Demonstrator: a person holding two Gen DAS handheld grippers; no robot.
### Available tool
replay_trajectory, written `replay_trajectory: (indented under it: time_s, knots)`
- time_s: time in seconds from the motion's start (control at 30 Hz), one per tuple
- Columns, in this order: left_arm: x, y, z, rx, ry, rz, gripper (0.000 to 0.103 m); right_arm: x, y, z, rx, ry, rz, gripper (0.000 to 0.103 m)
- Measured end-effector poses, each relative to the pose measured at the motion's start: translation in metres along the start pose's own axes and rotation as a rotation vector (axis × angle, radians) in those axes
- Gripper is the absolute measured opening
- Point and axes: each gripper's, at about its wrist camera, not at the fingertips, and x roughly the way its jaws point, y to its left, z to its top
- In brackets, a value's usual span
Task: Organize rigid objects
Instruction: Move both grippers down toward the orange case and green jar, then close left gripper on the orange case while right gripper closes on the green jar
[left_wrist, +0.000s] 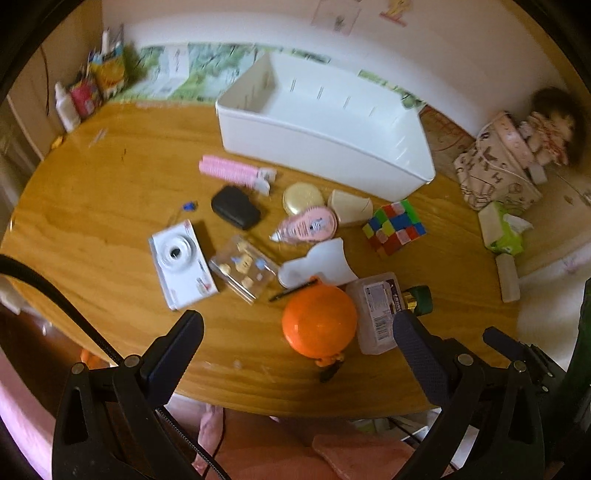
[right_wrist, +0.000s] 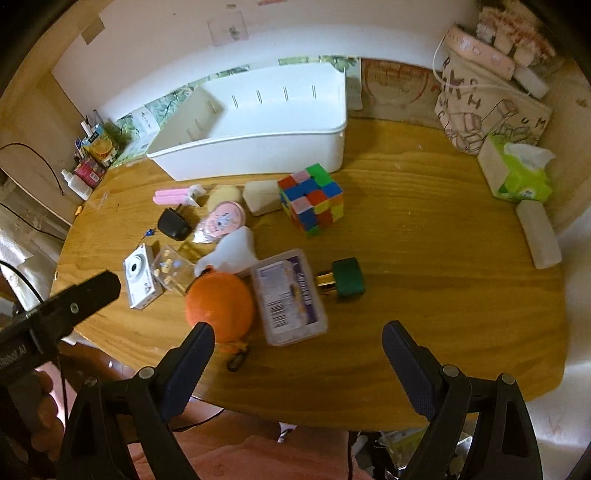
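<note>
While the white bin (right_wrist: 258, 147) at the far side of the desk (right_wrist: 424, 295) stands empty, every rigid object lies loose on the wood in front of it. Nearest the front edge lie the orange round case (right_wrist: 219, 306) and, touching its right side, the clear labelled box (right_wrist: 290, 301); a green-capped bottle (right_wrist: 345, 282) lies just right of that box. Farther back sit the colour cube (right_wrist: 312, 197), close to the bin's near wall, and to the left a white camera (left_wrist: 183, 264), a black case (left_wrist: 236, 212) and a pink roller (left_wrist: 231, 171).

The right claw (right_wrist: 297, 363) hangs released above the front edge, jaws wide, nothing between them. The left claw (left_wrist: 297, 356) is likewise released and empty.

Judged best practice: take the nearest item first, centre the jaws across its narrow sides, descend squarely so neighbours are not nudged, then lift clear before crossing the clutter to the bin.
</note>
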Motion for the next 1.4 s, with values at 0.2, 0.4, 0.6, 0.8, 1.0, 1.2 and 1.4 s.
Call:
replay_trajectory:
  time_s: [0.2,0.4,0.6,0.8,1.0,1.2,1.4]
  knots:
    - [0.033,-0.015,-0.003,-0.099,0.109,0.037,0.102,0.023,-0.026,0.020,-0.046,0.085,0.071,0.093]
    - [0.062,-0.017,-0.004,-0.213,0.193,0.059,0.102,0.053,-0.039,0.037,-0.096,0.200,0.115,0.093]
    - [0.087,-0.010,-0.004,-0.323,0.285,0.080,0.102,0.081,-0.046,0.046,-0.136,0.301,0.107,0.093]
    - [0.105,-0.002,-0.007,-0.402,0.354,0.079,0.101,0.096,-0.053,0.051,-0.129,0.343,0.125,0.086]
    - [0.116,0.001,-0.003,-0.427,0.388,0.064,0.096,0.108,-0.058,0.056,-0.121,0.382,0.137,0.074]
    - [0.134,0.001,0.014,-0.462,0.441,0.043,0.088,0.112,-0.063,0.064,-0.113,0.388,0.146,0.066]
    - [0.152,0.004,0.014,-0.460,0.480,0.033,0.084,0.111,-0.068,0.067,-0.116,0.384,0.168,0.058]
